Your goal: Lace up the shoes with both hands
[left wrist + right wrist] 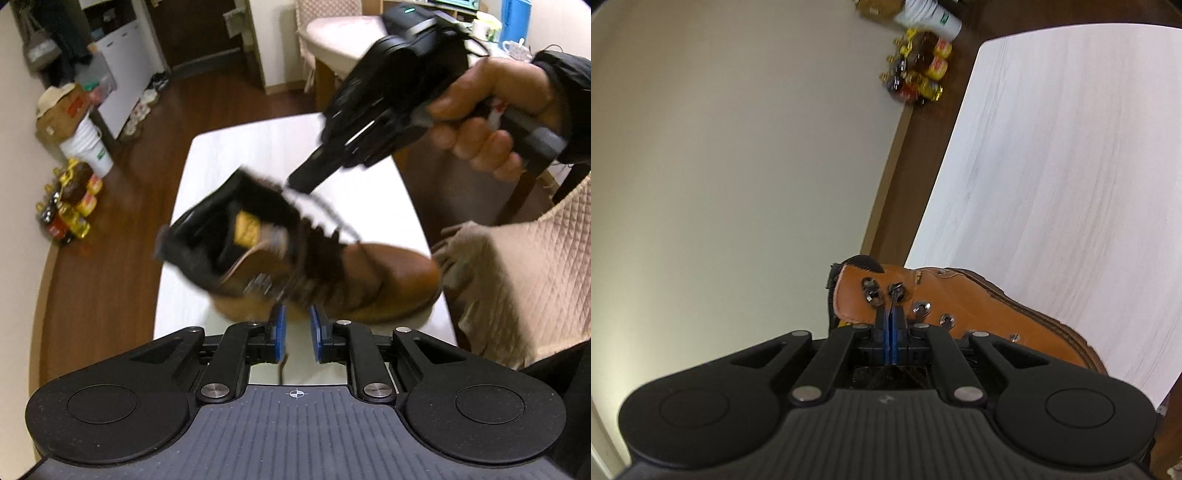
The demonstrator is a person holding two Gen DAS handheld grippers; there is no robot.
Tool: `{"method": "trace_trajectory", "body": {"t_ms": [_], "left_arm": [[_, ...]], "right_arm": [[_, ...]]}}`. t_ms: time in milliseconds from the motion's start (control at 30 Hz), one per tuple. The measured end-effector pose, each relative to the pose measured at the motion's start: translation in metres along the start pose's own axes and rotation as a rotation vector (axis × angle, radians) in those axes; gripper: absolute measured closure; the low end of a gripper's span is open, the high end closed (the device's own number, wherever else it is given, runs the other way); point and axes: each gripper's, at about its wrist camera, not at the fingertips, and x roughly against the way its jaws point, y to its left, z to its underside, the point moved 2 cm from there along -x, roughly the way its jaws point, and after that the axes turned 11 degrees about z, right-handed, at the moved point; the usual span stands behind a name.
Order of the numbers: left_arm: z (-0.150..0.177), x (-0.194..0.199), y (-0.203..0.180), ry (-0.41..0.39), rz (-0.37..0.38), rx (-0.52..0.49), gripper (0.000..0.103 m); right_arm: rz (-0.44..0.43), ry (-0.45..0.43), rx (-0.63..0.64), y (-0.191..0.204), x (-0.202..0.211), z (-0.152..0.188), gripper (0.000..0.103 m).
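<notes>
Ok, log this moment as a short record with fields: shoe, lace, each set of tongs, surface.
shoe: brown leather boot with metal eyelets, blurred in the left wrist view
lace: dark lace coming out of an upper eyelet
right tongs: shut on the lace, close to the eyelet
left tongs: open, blue pads either side of the boot's near edge; contact cannot be told
surface: white table
person: hand holding the right tool's handle
</notes>
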Motion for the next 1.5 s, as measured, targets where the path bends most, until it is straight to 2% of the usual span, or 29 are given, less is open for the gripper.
{"method": "trace_trajectory", "body": {"t_ms": [200, 367, 633, 667, 733, 800, 967, 1033, 1200, 1300, 1500], "left_arm": [[-0.023, -0.021, -0.009, -0.093, -0.004, 0.15, 0.08], [-0.039, -0.041, -0.018, -0.109, -0.036, 0.183, 0.08], [-0.044, -0.048, -0.014, -0.15, -0.107, 0.267, 0.08], [-0.045, -0.05, -0.013, -0.139, -0.123, 0.272, 0.081], [-0.046, -0.053, -0.011, -0.123, -0.131, 0.285, 0.097], [-0.047, -0.053, -0.009, -0.118, -0.138, 0.321, 0.1], [-0.055, -0.05, -0.013, -0.082, -0.169, 0.397, 0.1], [-0.065, -0.052, -0.018, -0.05, -0.203, 0.444, 0.1], [-0.082, -0.055, -0.022, -0.006, -0.318, 0.562, 0.1], [-0.088, -0.05, -0.026, 0.006, -0.353, 0.606, 0.1], [-0.099, -0.043, -0.027, -0.002, -0.376, 0.657, 0.1]], "right_arm": [[-0.027, 0.078, 0.003, -0.005, -0.004, -0.014, 0.1], [-0.035, 0.119, 0.003, -0.007, -0.004, -0.02, 0.1], [-0.014, 0.093, 0.019, 0.003, -0.02, -0.026, 0.1], [-0.017, 0.089, 0.019, 0.005, -0.02, -0.026, 0.1], [-0.022, 0.08, 0.016, 0.004, -0.017, -0.026, 0.1], [-0.033, 0.087, 0.011, 0.002, -0.01, -0.029, 0.1], [-0.043, 0.193, 0.046, -0.006, -0.018, -0.04, 0.1], [-0.045, 0.245, 0.079, -0.01, -0.023, -0.047, 0.1], [-0.114, 0.415, 0.166, -0.02, -0.041, -0.077, 0.1], [-0.147, 0.475, 0.193, -0.016, -0.047, -0.084, 0.1], [-0.179, 0.527, 0.231, -0.009, -0.042, -0.09, 0.1]]}}
